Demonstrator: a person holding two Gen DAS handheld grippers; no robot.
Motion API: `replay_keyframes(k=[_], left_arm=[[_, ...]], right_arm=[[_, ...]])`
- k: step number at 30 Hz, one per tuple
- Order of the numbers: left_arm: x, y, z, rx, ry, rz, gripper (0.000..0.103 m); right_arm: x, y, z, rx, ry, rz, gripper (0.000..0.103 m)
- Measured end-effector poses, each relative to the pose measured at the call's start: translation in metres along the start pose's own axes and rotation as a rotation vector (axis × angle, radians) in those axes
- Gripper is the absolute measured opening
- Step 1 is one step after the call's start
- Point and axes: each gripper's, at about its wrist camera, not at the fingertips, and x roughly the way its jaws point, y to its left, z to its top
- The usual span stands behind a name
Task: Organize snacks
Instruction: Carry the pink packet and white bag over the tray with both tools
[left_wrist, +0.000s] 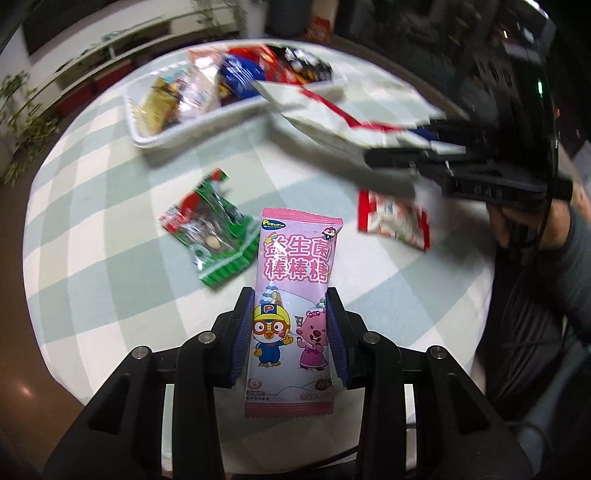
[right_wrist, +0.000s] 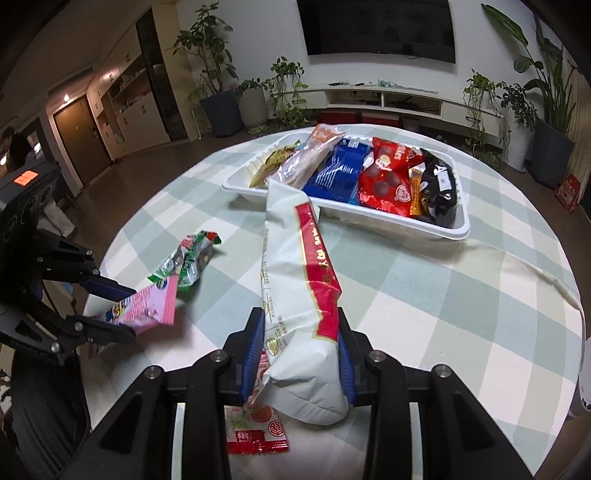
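My left gripper (left_wrist: 290, 325) is clamped on the pink lollipop packet (left_wrist: 295, 295), its blue pads pressing both long edges, and the packet is held clear of the counter (left_wrist: 110, 221), pointing forward. From the right wrist view I see the same packet (right_wrist: 147, 308) sticking out of the left gripper (right_wrist: 122, 314) at the left edge.

My right gripper (right_wrist: 301, 350) is closed around the long white bag with the red stripe (right_wrist: 295, 277). The bag's far end reaches toward the near rim of the white tray (right_wrist: 458, 230); I think it overlaps the rim, though I cannot be sure whether it touches. In the left view that bag (left_wrist: 332, 122) is badly blurred, as is the right gripper (left_wrist: 406, 162).

The tray holds a row of packets: a blue one (right_wrist: 338, 171), a red one (right_wrist: 388, 177) and a black one (right_wrist: 439, 188) among them. On the checked cloth, a green wrapper (left_wrist: 216, 236) lies just left of the lollipop packet, and a red-and-white packet (left_wrist: 393, 218) lies to its right, under the right gripper.
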Motion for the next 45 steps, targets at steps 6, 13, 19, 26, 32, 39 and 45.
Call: replay_keyframes(k=[6, 13, 19, 26, 32, 39, 45], left_arm=[[-0.022, 0.030, 0.018, -0.142, -0.125, -0.024, 0.035], [-0.054, 0.060, 0.060, -0.235, -0.276, -0.019, 0.035], [-0.073, 0.083, 0.127, -0.266, -0.370, -0.013, 0.035], [-0.050, 0.120, 0.198, -0.327, -0.375, -0.024, 0.035], [0.007, 0.148, 0.229, -0.380, -0.331, -0.006, 0.035], [0.060, 0.154, 0.235, -0.388, -0.290, 0.026, 0.035], [0.090, 0.162, 0.235, -0.395, -0.262, 0.043, 0.035]], right_arm=[[-0.024, -0.009, 0.007, 0.052, -0.064, 0.007, 0.038], [-0.061, -0.032, 0.039, 0.115, -0.157, -0.022, 0.038], [-0.074, -0.050, 0.104, 0.130, -0.217, -0.066, 0.038], [-0.023, -0.046, 0.169, 0.132, -0.175, -0.061, 0.038], [0.049, -0.047, 0.176, 0.143, -0.065, -0.119, 0.038], [0.094, -0.055, 0.169, 0.134, 0.023, -0.172, 0.038], [0.104, -0.058, 0.159, 0.134, 0.040, -0.189, 0.038]])
